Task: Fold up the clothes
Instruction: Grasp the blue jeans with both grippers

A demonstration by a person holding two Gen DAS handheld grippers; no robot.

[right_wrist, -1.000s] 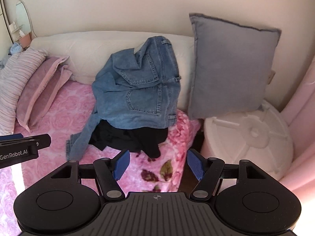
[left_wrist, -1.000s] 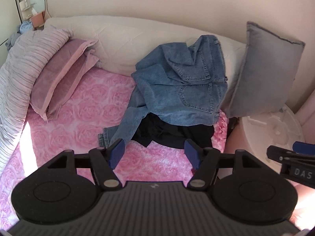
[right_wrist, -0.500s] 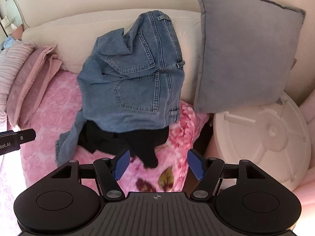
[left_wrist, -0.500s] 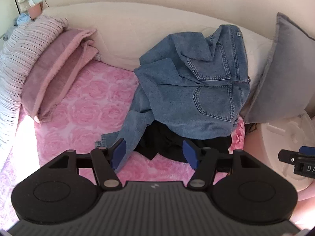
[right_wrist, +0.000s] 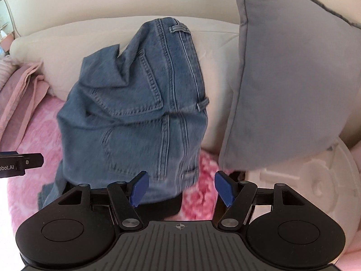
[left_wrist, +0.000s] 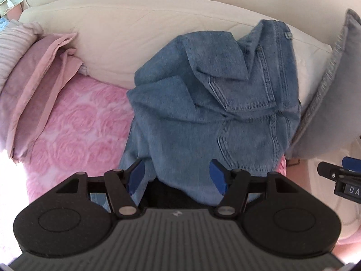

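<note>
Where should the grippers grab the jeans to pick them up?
Probably the waistband: the jeans lean crumpled against the cream cushion, with the belt-loop edge on top and free. Coming from the front and above, both open grippers could pinch that stiff edge; the lower part lies on black clothing.

Faded blue denim jeans (left_wrist: 203,117) are lying over a black garment (left_wrist: 162,195) on a pink rose-patterned bedspread (left_wrist: 79,124), beside a plain grey cushion (right_wrist: 288,85).
</note>
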